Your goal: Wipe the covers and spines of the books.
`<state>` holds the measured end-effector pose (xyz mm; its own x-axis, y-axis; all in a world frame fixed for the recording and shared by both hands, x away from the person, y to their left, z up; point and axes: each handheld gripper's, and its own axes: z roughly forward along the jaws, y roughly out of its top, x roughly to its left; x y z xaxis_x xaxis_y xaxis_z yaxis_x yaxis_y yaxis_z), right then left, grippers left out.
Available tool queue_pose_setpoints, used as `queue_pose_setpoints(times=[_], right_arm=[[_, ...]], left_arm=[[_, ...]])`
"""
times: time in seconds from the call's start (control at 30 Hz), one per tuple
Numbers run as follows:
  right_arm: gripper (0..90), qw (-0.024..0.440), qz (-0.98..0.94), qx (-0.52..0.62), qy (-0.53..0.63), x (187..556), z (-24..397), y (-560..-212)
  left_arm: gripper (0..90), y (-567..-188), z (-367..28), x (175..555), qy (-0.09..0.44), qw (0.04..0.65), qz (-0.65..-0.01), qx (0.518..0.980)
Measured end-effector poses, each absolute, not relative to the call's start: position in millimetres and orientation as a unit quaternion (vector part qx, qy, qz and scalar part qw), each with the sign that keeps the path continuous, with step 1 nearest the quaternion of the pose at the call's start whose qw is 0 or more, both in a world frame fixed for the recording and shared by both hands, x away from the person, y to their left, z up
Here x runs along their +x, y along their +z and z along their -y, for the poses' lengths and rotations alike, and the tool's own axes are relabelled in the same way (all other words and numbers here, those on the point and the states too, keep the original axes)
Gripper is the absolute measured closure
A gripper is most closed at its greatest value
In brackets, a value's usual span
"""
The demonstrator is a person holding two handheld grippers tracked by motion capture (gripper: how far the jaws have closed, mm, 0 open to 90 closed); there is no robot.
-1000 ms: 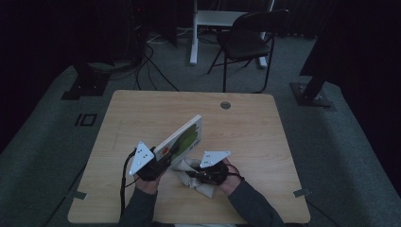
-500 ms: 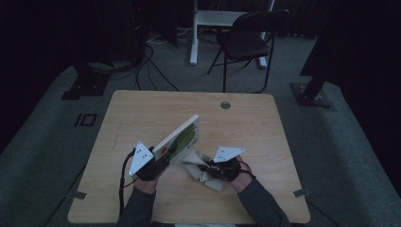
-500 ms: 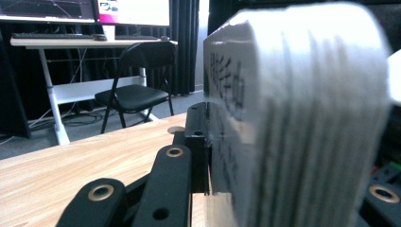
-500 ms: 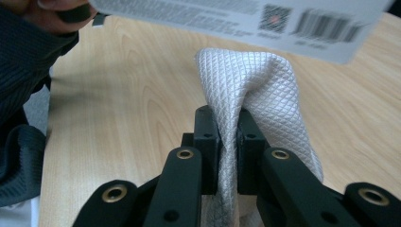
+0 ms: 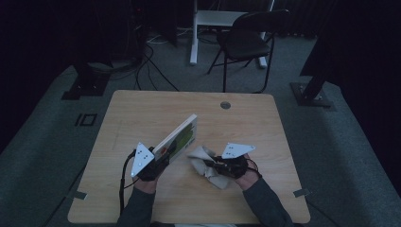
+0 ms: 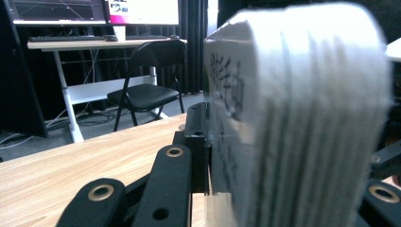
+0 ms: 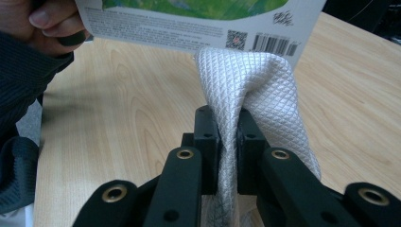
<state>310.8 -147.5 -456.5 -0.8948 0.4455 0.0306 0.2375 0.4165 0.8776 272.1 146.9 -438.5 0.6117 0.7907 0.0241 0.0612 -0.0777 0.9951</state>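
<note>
A thick book [image 5: 178, 139] with a green and white cover stands tilted on the wooden table [image 5: 142, 113], near its front middle. My left gripper [image 5: 158, 158] is shut on the book's lower corner; in the left gripper view the page edges [image 6: 302, 118] loom between the jaws. A crumpled white quilted cloth [image 5: 205, 165] lies just right of the book. My right gripper [image 5: 213, 164] is shut on a fold of the cloth [image 7: 246, 94], which touches the book's back cover [image 7: 198, 21] near the barcode.
A round cable hole [image 5: 225, 105] sits near the table's far edge. Beyond the table stand a black folding chair [image 5: 246, 40] and a white desk leg [image 5: 194, 33]. Dark stand bases [image 5: 312, 94] flank the table on the floor.
My right gripper has slid to the right with the cloth, away from the book. The left gripper and the book have stayed put.
</note>
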Motion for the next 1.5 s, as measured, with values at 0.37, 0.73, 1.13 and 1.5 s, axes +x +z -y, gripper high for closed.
queue_pose_setpoints(times=[0.37,0.73,1.13,1.5], right_arm=[[82.6,0.115,-0.826,0.211,0.509,310.9,156.5,-447.2],[82.6,0.125,-0.822,0.210,0.514,310.6,161.8,-439.8],[82.6,0.140,-0.811,0.210,0.527,310.4,171.4,-423.8],[82.7,0.160,-0.802,0.209,0.536,312.1,178.9,-408.3]], left_arm=[[77.8,-443.6,-138.3,271.8,0.322,0.579,-0.309,0.682],[77.8,-449.2,-130.7,272.4,0.338,0.558,-0.300,0.696],[77.8,-454.2,-120.2,270.8,0.361,0.533,-0.282,0.711],[77.8,-457.8,-110.4,267.6,0.387,0.511,-0.262,0.722]])
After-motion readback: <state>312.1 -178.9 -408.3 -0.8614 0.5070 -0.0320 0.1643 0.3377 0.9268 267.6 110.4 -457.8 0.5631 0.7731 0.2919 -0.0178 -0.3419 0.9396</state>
